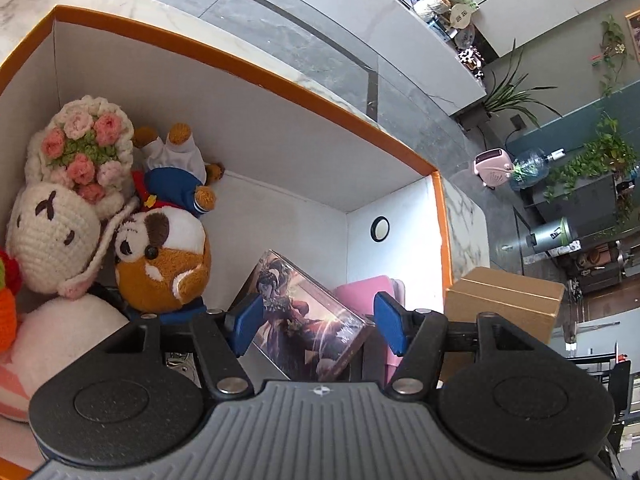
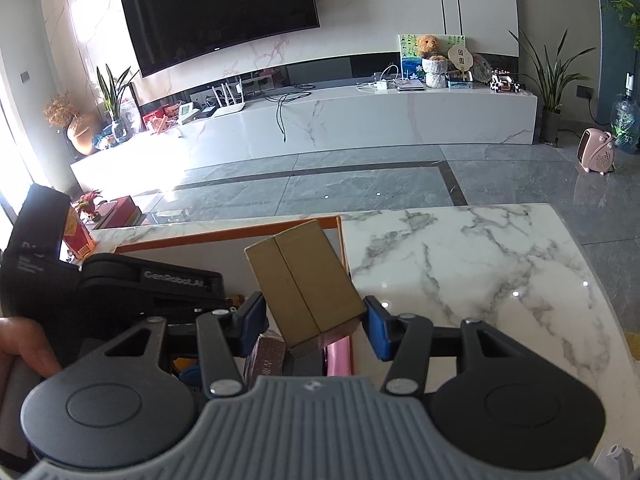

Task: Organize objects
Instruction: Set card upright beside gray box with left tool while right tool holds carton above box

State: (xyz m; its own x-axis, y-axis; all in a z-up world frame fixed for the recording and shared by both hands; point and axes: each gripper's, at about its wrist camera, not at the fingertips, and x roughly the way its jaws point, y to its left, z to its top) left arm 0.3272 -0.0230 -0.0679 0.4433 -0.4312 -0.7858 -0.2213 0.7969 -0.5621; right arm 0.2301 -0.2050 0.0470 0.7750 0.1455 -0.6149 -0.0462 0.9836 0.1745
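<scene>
- Left tool is seen over the orange-rimmed box; its blue pads flank the illustrated card box. The left pad appears to touch the box edge, the right pad is seen apart from it, so whether it is gripped cannot be told.
- Illustrated card box is tilted, lying inside the orange-rimmed box near its right end wall, just beside a pink item.
- Along the left side of the orange-rimmed box, plush toys are packed: crochet bunny, crochet flower bouquet, brown-and-white plush dog, small sailor bear lying upside down.
- Right tool is clenched on the brown cardboard box; both blue pads are pressed against its lower sides.
- Brown cardboard box is held tilted, above the right end of the orange-rimmed box, at the edge next to the bare marble surface.
- The same cardboard box is seen in the left wrist view just outside the right wall of the orange-rimmed box.
- In the right wrist view the left tool's black body is seen to the left, with part of a hand on its grip.
</scene>
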